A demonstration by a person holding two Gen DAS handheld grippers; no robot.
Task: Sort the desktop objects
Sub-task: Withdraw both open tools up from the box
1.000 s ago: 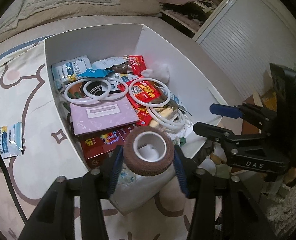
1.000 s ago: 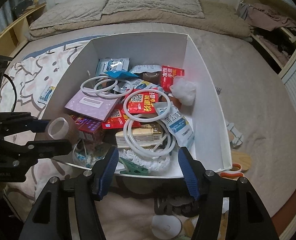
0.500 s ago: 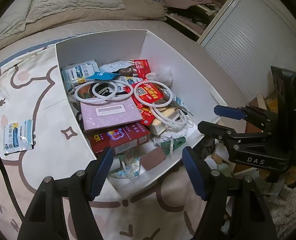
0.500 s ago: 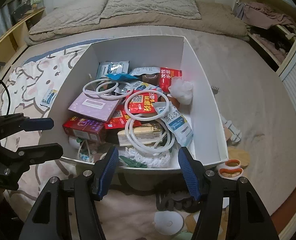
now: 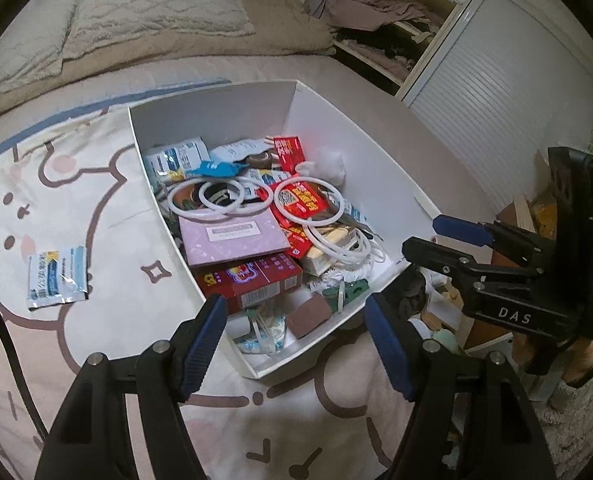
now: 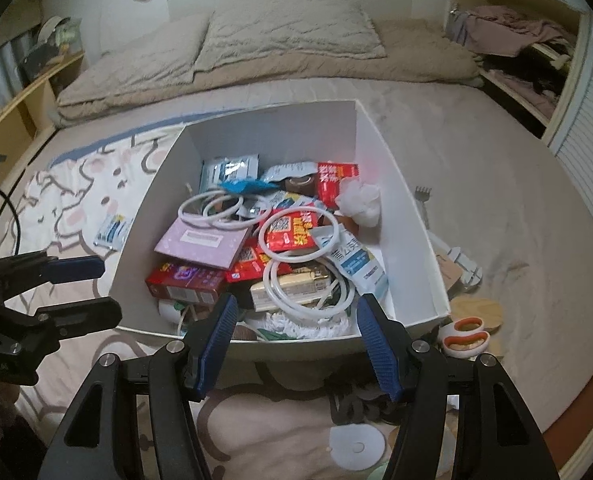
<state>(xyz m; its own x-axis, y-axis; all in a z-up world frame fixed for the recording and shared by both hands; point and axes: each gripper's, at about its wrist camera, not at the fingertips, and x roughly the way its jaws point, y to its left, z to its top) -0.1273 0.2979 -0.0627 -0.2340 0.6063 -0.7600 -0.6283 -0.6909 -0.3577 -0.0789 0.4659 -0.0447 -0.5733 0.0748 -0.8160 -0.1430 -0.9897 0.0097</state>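
Only the left view shows us the brown tape roll (image 5: 308,316) in the white cardboard box (image 5: 380,168), lower centre. Left claw (image 5: 296,344) and right claw (image 6: 296,340) gape wide, empty, before the box's near rim.

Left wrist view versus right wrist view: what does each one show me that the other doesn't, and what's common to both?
Only the left wrist view shows the brown tape roll lying in the box's near corner. Only the right wrist view shows the orange-handled scissors and the white disc outside the box. Both show the white box, the lilac booklet and the loose sachet on the blanket.
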